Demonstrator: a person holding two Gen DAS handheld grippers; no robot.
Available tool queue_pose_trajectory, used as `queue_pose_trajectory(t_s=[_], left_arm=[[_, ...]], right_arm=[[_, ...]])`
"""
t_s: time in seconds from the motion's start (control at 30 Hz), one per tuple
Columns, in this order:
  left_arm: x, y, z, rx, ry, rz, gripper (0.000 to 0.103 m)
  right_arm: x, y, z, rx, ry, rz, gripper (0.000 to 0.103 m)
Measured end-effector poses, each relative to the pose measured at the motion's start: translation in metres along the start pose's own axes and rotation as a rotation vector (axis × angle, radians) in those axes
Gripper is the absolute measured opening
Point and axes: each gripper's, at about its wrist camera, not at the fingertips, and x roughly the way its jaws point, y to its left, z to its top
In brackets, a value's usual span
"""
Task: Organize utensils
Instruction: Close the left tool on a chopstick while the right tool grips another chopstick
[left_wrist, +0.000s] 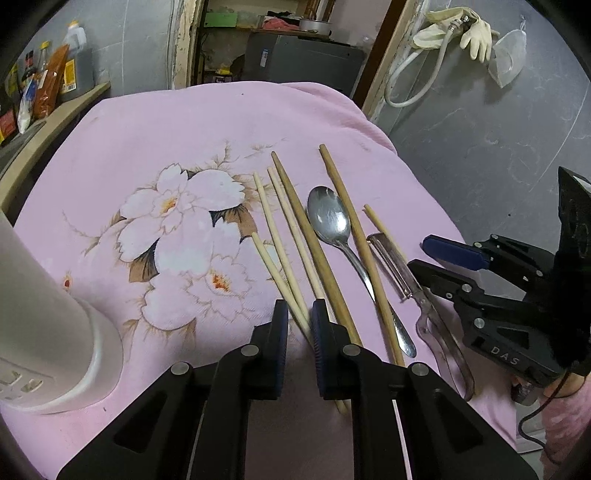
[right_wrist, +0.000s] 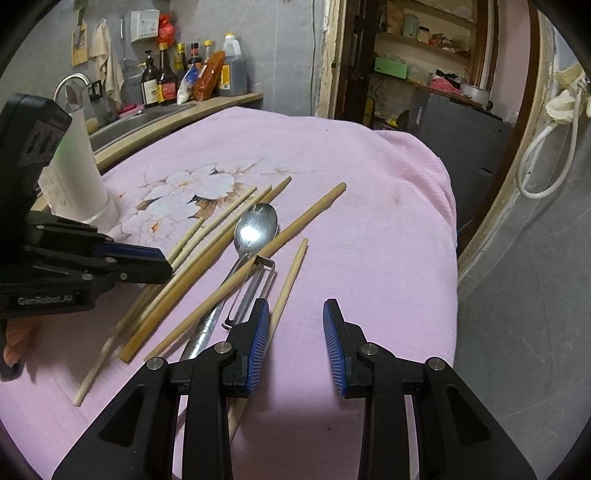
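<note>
Wooden chopsticks, a metal spoon (left_wrist: 328, 218) and a peeler (left_wrist: 391, 262) lie side by side on a pink flowered cloth (left_wrist: 147, 147). My left gripper (left_wrist: 300, 325) is shut on two thin pale chopsticks (left_wrist: 275, 236) near their near ends. Right of them lie two thicker brown chopsticks (left_wrist: 314, 240). In the right wrist view the left gripper (right_wrist: 166, 263) pinches those pale sticks (right_wrist: 221, 210), whose near ends are blurred. My right gripper (right_wrist: 296, 306) stands open over bare cloth, with a short pale chopstick (right_wrist: 291, 277) running under its left finger. The spoon (right_wrist: 258, 229) and peeler (right_wrist: 251, 291) lie just left of it.
A white utensil holder (left_wrist: 48, 314) stands on the cloth at the left (right_wrist: 79, 173). Behind it are a sink and a counter with sauce bottles (right_wrist: 173, 77). The cloth drops off at the right to a grey floor (right_wrist: 517, 295). An open doorway with shelves is at the back.
</note>
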Motion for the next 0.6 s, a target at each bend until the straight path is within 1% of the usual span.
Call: queue_pose_trajectory(t_s=[0.17,0.43,0.6], left_arm=[[-0.003,0.001,-0.002,-0.009,0.005,-0.008,0.011],[-0.007,0.006,-0.001,-0.033,0.008,-0.033,0.011],[-0.011,0.012,-0.002,-0.055,0.020,-0.073,0.010]], right_arm=[[0.004,0.004,0.001,-0.018,0.009,-0.017,0.028],[0.006,0.001,0.002,-0.007,0.009,-0.010,0.028],[0.005,0.002,0.003,-0.005,0.009,-0.007,0.028]])
